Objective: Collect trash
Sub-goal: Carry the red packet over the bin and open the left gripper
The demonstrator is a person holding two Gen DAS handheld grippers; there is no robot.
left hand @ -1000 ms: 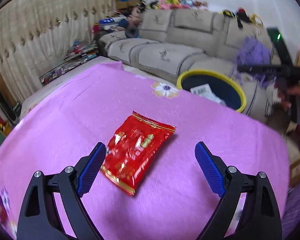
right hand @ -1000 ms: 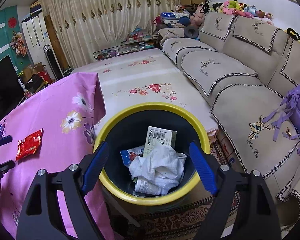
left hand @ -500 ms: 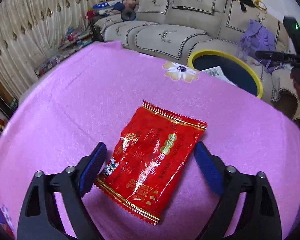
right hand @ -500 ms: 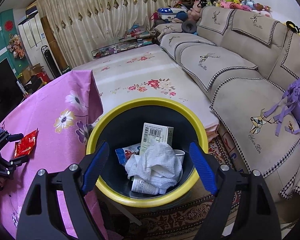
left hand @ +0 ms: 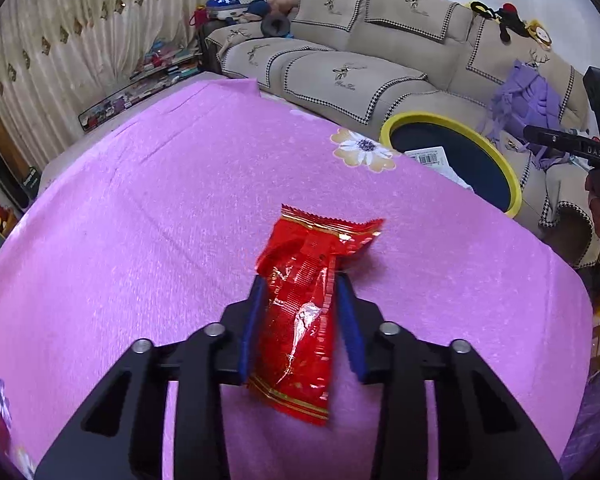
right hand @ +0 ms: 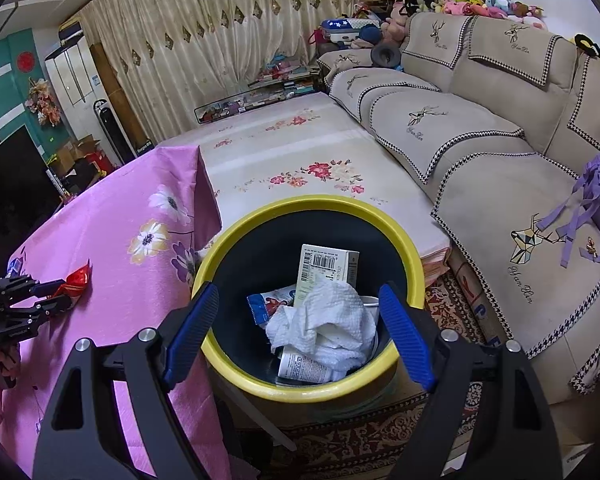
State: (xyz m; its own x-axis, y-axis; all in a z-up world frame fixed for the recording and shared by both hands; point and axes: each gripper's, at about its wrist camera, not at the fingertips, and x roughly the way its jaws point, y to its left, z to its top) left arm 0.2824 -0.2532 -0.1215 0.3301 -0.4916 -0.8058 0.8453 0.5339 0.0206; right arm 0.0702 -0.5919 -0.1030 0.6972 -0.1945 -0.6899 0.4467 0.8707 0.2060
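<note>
A red snack wrapper (left hand: 300, 304) lies on the pink tablecloth (left hand: 140, 208). My left gripper (left hand: 302, 284) is shut on the wrapper and crumples it between the blue pads. It also shows in the right wrist view (right hand: 56, 290) at the far left with the wrapper (right hand: 78, 278). My right gripper (right hand: 296, 312) is open and empty, held above the yellow-rimmed bin (right hand: 404, 240). The bin holds a white tissue (right hand: 328, 320), a barcoded box (right hand: 328, 266) and other packaging. The bin also shows in the left wrist view (left hand: 496, 160).
A beige sofa (right hand: 480, 128) runs behind and right of the bin, with a purple bag (left hand: 532, 96) on it. A floral-covered low table (right hand: 300, 160) stands behind the bin. A patterned rug (right hand: 360, 440) lies under the bin.
My left gripper has closed on the red wrapper, which is now squeezed and crumpled between the pads. My right gripper has stayed open over the bin.
</note>
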